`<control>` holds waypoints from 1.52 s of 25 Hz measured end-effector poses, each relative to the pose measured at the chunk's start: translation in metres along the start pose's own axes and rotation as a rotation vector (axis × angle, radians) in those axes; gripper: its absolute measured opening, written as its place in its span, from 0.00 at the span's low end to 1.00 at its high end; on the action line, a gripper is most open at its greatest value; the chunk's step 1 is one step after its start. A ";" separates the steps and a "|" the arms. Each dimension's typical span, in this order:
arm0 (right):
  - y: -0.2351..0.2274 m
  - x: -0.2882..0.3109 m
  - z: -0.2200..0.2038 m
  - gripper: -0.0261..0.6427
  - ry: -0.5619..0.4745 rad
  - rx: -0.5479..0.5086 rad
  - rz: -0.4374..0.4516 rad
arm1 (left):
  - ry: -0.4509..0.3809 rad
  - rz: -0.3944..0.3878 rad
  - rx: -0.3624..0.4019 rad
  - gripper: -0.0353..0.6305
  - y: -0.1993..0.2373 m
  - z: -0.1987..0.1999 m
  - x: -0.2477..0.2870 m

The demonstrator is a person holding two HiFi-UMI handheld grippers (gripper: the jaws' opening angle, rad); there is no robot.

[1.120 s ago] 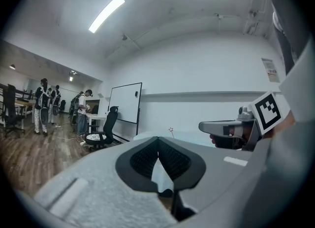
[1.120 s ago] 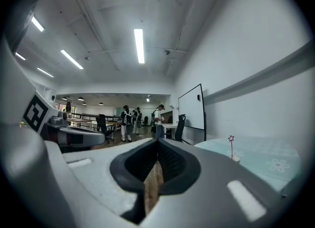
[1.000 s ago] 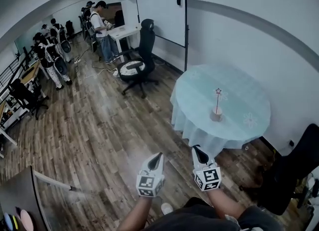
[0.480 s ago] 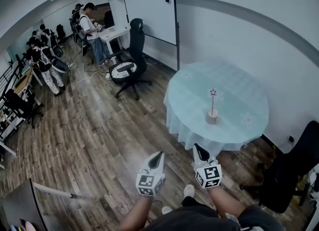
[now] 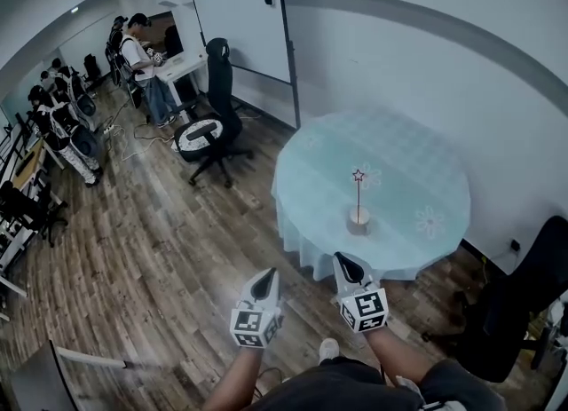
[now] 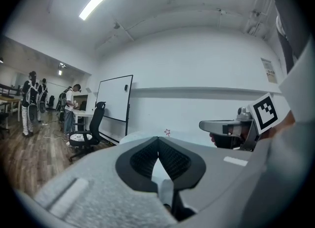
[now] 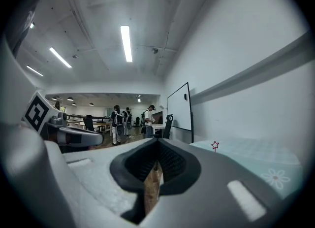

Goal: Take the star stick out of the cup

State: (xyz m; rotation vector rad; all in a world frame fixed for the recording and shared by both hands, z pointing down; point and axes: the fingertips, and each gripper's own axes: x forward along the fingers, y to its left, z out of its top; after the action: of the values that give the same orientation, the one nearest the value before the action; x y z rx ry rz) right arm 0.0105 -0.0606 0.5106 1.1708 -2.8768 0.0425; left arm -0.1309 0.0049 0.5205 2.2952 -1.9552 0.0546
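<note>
L claw (image 5: pixel 264 283) & R claw (image 5: pixel 344 266) both pinched closed, empty (star stick (image 5: pixel 358 189) in cup (image 5: pixel 358 218), well apart).

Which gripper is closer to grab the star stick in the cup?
Right, probably. The right gripper sits nearer the cup and star stick on the table; the left gripper hangs farther off, over the floor. Both are shut, short of it.

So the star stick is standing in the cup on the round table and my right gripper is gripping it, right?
No. The star stick stands in the cup on the round table, but the right gripper is short of the table, jaws together on nothing; the head view shows this.
</note>
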 end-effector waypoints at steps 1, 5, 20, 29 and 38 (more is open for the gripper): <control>-0.008 0.003 -0.001 0.04 0.004 0.002 -0.001 | 0.003 0.002 0.005 0.06 -0.002 0.000 0.009; -0.037 0.011 -0.004 0.04 0.018 0.024 -0.008 | 0.020 0.005 0.016 0.06 -0.013 -0.002 0.036; -0.102 0.050 -0.009 0.04 0.032 0.018 -0.045 | 0.039 -0.024 0.016 0.06 -0.021 0.004 0.110; -0.126 0.099 -0.010 0.04 0.049 -0.005 -0.114 | 0.019 -0.123 0.006 0.06 0.004 0.010 0.176; -0.148 0.158 -0.018 0.04 0.101 -0.016 -0.222 | 0.027 -0.260 0.011 0.06 0.037 0.017 0.250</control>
State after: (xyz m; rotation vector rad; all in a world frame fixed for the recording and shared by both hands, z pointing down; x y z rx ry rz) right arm 0.0010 -0.2759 0.5368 1.4334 -2.6395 0.0704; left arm -0.1283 -0.2485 0.5336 2.5200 -1.6316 0.0708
